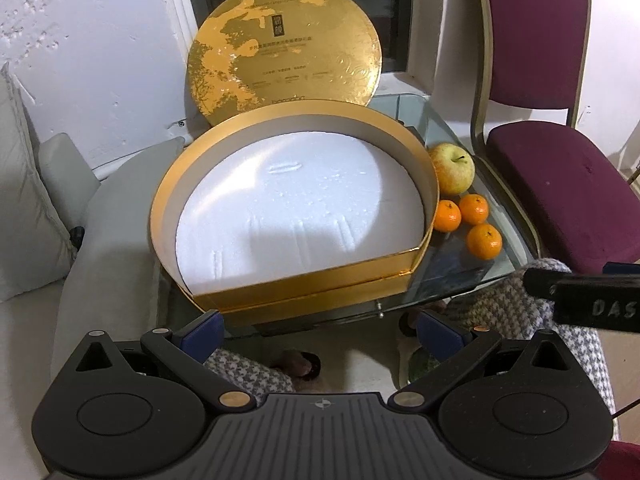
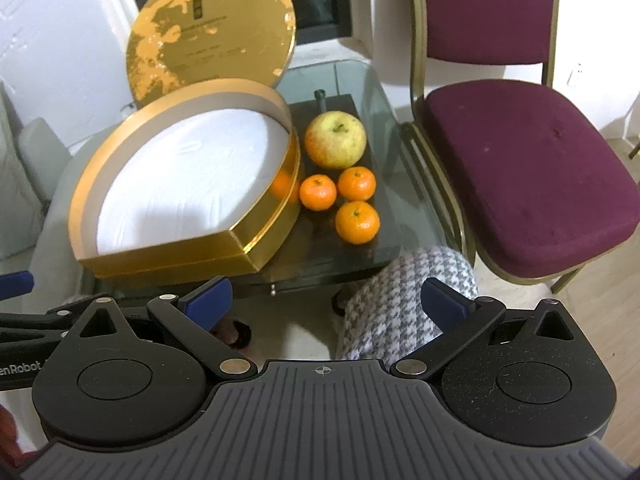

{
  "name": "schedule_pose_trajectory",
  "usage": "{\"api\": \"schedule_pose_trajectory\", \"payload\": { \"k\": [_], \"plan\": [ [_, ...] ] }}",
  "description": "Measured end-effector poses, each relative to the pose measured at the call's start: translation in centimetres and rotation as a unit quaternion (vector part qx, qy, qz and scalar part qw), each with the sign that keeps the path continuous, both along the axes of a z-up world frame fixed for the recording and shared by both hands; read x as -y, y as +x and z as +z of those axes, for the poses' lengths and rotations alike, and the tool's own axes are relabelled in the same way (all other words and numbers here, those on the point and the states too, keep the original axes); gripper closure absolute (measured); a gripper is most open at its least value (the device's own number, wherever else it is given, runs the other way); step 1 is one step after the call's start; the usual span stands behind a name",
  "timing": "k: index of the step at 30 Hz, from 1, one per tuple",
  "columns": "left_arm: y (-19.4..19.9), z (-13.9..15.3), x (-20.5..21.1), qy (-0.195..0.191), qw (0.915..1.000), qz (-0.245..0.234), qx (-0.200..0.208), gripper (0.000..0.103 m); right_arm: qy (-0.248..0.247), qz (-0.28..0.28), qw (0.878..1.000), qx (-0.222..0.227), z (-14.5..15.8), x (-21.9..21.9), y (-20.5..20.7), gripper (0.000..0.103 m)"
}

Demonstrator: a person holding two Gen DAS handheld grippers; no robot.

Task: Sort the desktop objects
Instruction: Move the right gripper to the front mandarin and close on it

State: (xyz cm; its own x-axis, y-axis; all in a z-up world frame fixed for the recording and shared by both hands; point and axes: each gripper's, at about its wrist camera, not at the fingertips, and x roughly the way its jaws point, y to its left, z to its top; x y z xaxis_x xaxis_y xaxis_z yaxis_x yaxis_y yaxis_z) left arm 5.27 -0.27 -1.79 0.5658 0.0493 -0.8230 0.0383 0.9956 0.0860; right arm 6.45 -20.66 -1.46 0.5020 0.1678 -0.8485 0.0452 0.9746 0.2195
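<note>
A big gold box (image 1: 304,284) sits open on the glass worktop (image 1: 452,276); it takes up most of the top and reaches the near edge; inside it is a flat white foam pad (image 1: 296,216) with nothing on it. The round gold lid (image 1: 280,44) stands up behind the box at the far edge; the box rim hides its bottom part, so I cannot tell what it leans on.

The fruit lies between the box and the right edge of the worktop; a yellow-green apple (image 2: 336,140) is the farthest, and three small oranges sit in a tight bunch in front of it: one (image 2: 318,192) just beside the box wall, one (image 2: 357,183) just right of it, one (image 2: 357,222) nearest the near edge. An orange blur shows on the shiny box side; it looks like a reflection.

The left tool (image 1: 318,330) hangs in front of the near edge, wide open and holding nothing; the right tool (image 2: 326,300) is the same, wide open and empty, low before the near edge. A purple chair (image 2: 520,152) stands to the right, its back cut off at the top. Checked grey-and-white cloth (image 2: 404,296) shows below the tools; what it is stays hard to make out.
</note>
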Motion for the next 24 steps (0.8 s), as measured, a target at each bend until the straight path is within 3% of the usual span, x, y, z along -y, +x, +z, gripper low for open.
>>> {"api": "schedule_pose_trajectory", "payload": {
  "k": [4,7,12,20,24],
  "plan": [
    [1.3,-0.2,-0.2,-0.009,0.9999,0.007,-0.005,0.001,0.028,-0.002,0.999,0.022,0.0,0.7,0.8,0.0],
    [2.5,-0.6,-0.5,-0.026,0.9995,0.008,-0.012,0.001,0.016,0.006,0.999,0.04,0.2,0.6,1.5,0.0],
    [3.9,-1.7,-0.9,-0.02,0.999,0.008,-0.039,0.001,0.046,-0.001,0.998,0.05,-0.1,1.0,3.1,0.0],
    [5.5,-1.7,-2.1,-0.036,0.9989,0.03,0.004,0.001,0.074,-0.051,0.993,0.081,-1.3,3.2,5.8,0.0],
    [7.3,-2.1,-2.0,-0.04,0.9986,0.036,0.0,0.001,0.041,-0.049,0.995,0.079,-2.5,3.7,7.5,0.0]
  ]
}}
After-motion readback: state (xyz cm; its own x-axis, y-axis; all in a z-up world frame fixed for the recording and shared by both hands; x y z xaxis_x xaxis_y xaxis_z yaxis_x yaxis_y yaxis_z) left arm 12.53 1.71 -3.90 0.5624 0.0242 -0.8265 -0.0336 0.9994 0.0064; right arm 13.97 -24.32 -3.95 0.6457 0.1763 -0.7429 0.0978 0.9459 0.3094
